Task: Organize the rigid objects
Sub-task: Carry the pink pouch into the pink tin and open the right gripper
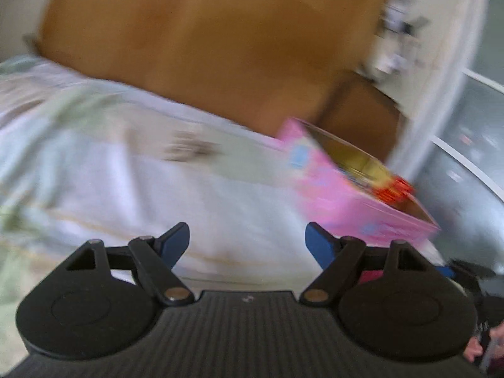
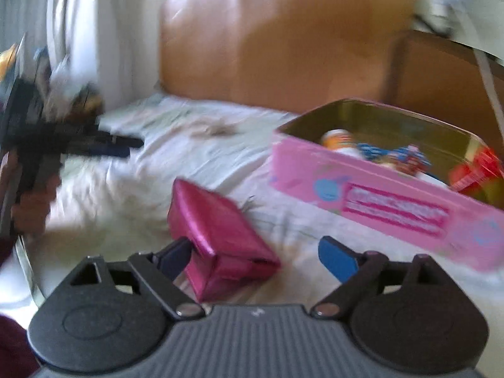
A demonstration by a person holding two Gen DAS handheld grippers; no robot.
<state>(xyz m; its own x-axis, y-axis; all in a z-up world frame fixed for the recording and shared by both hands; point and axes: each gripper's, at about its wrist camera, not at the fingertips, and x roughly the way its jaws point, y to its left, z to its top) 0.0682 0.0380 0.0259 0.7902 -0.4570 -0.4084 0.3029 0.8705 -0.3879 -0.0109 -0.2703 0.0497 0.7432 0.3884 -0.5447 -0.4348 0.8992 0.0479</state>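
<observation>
A pink tin box (image 2: 371,195) stands open on the bed at the right, with several small packets inside. It also shows in the left wrist view (image 1: 346,195). A magenta foil-wrapped box (image 2: 220,239) lies on the sheet between my right gripper's (image 2: 258,255) open fingers, next to the left finger and not clamped. My left gripper (image 1: 247,242) is open and empty above the sheet, left of the tin. It also shows from the right wrist view (image 2: 119,146) at the far left. Both views are blurred.
A wooden headboard (image 1: 204,41) rises behind the bed. The crumpled white sheet (image 2: 163,163) covers the bed. A brown cardboard box (image 2: 441,72) stands behind the tin. A cluttered white shelf (image 1: 406,31) is at the right.
</observation>
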